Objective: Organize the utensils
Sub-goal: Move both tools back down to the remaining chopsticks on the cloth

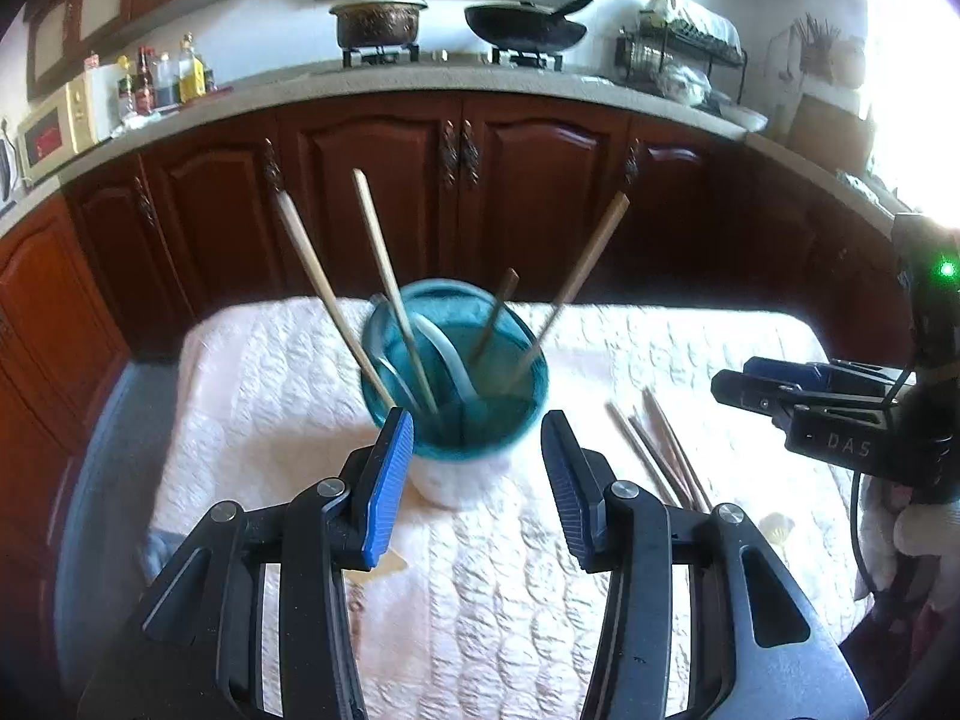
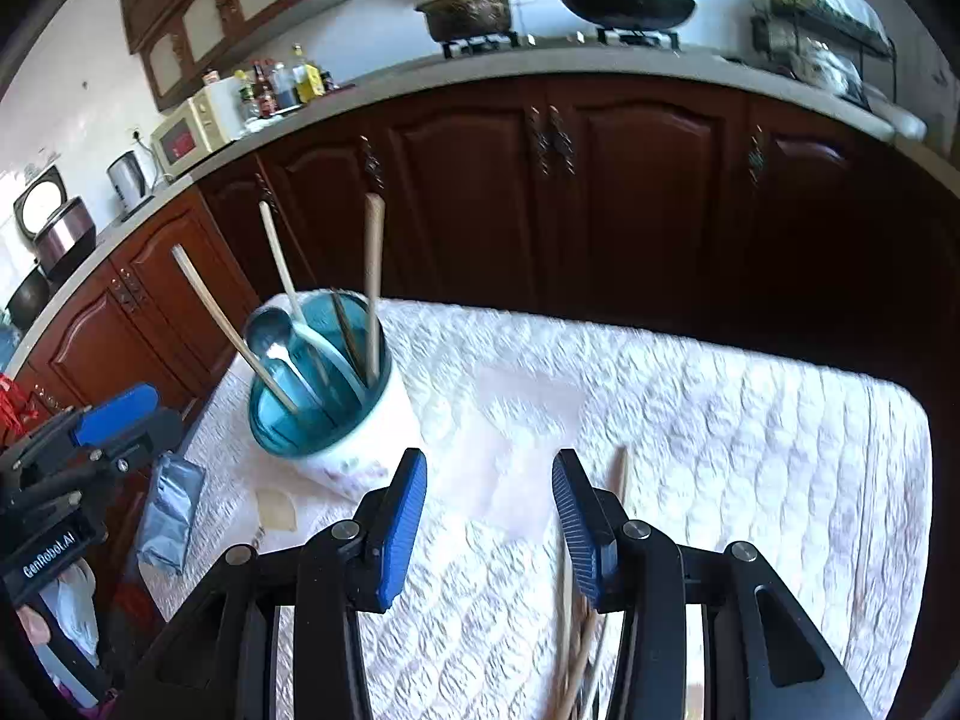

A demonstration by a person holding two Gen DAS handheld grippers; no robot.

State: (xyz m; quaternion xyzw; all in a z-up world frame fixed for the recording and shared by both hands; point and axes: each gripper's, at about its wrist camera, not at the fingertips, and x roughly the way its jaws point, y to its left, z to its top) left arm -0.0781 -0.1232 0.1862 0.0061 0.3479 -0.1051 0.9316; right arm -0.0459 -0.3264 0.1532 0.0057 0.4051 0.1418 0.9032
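Left wrist view — teal cup [image 1: 456, 420] between empty, parted jaws

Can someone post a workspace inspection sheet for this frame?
Surface: white quilted cloth over the table.
Job's things: teal-lined white cup holding wooden chopsticks and a metal spoon; loose wooden chopsticks lying beside it.
Clutter: grey foil pouch at the table edge.
Grippers: left gripper open, empty, in front of the cup; right gripper open, empty, loose chopsticks beneath.
Cables: black cable by the right gripper.
Surroundings: dark wooden cabinets, stove with a pot and a wok.
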